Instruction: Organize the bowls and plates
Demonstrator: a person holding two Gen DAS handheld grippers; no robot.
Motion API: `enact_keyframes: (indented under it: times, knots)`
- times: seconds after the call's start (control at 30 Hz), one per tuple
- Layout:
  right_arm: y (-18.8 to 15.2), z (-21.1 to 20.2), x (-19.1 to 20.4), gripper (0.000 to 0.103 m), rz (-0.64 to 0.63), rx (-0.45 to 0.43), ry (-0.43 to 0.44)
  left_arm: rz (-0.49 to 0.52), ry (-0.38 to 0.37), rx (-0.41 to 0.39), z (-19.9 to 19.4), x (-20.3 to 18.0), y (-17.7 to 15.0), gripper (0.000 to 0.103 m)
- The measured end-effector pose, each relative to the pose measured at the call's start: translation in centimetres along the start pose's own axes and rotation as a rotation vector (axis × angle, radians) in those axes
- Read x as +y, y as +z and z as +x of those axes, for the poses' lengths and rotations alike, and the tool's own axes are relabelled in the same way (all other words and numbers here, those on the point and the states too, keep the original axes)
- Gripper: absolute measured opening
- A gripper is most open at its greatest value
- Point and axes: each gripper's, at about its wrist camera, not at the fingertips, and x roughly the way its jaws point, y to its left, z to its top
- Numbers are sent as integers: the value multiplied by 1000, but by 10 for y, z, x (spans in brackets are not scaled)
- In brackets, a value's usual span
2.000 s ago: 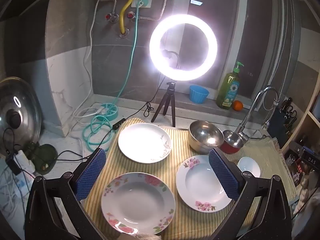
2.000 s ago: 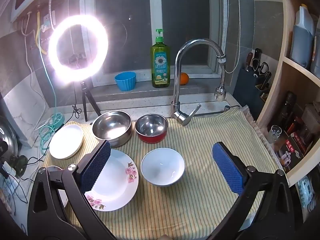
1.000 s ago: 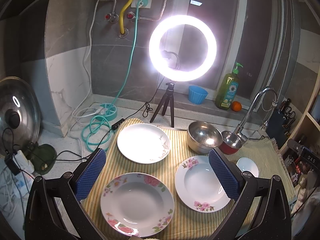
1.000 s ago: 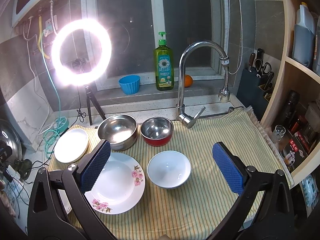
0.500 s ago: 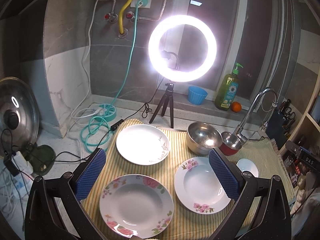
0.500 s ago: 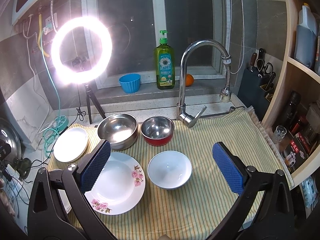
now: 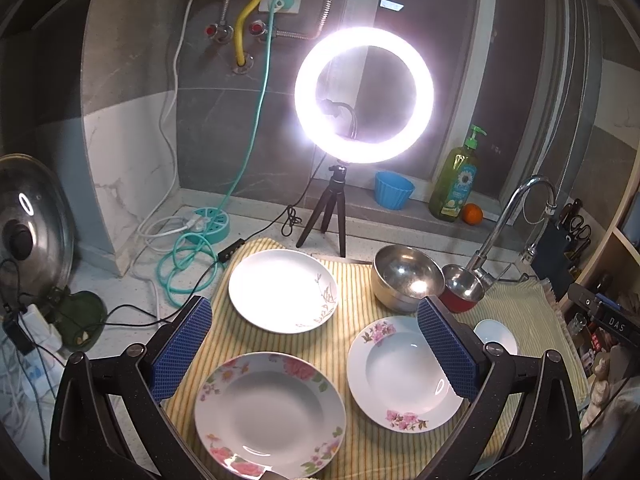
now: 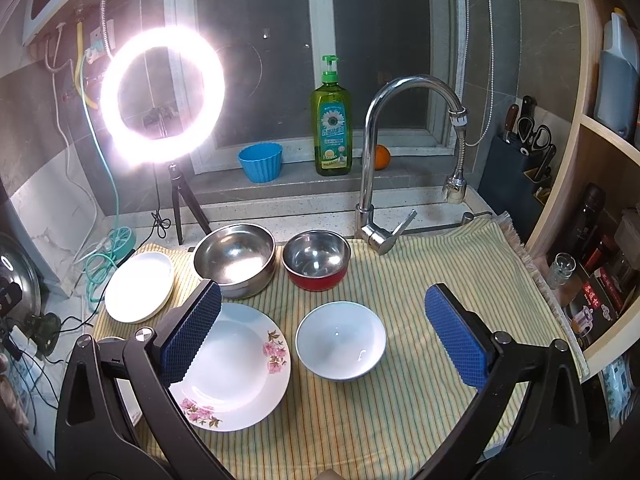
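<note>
Left gripper [image 7: 314,346]: we find its blue-padded jaws spread wide and empty, held above the striped cloth [image 7: 352,280]. Directly below it, at 6 o'clock, a floral-rimmed deep plate [image 7: 270,412], empty. At 3 o'clock, partly behind the right pad, a second pink-flowered plate [image 7: 400,376], empty. At 12 o'clock, a white plate with a sprig motif [image 7: 282,290], empty. At 1 o'clock, a large steel bowl [image 7: 406,276] and, just beside it, a red-sided steel bowl [image 7: 462,288]; both empty.

Right gripper [image 8: 322,334]: jaws likewise wide apart, gripping nothing, poised over the cloth. Between the pads we list a white bowl [image 8: 341,340], empty, untouched. At 9 o'clock, the pink-flowered plate [image 8: 236,368], its near edge hidden by the left pad. At 11 o'clock, the large steel bowl [image 8: 236,258]; at 12 o'clock, the red bowl [image 8: 316,260], near it. At 10 o'clock, further out, the sprig plate [image 8: 138,286].

Beyond: faucet [image 8: 400,92], ring light [image 8: 162,94], green soap bottle [image 8: 331,128], blue cup [image 8: 261,162] on the sill, contents unseen.
</note>
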Motion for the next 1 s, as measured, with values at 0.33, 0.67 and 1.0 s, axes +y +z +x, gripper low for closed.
enact_keyframes:
  times: [0.33,0.67,1.0]
  knots:
    - [0,7,3,103,-8,4,-4,1,-10,3,6,3,0,102]
    - [-1,8,2,103,-9,12,-9,4,-17,8,9,0,-2,102]
    - [-4,19,-1,103,-10,35,-14,11,-34,39,22,-1,-2,102]
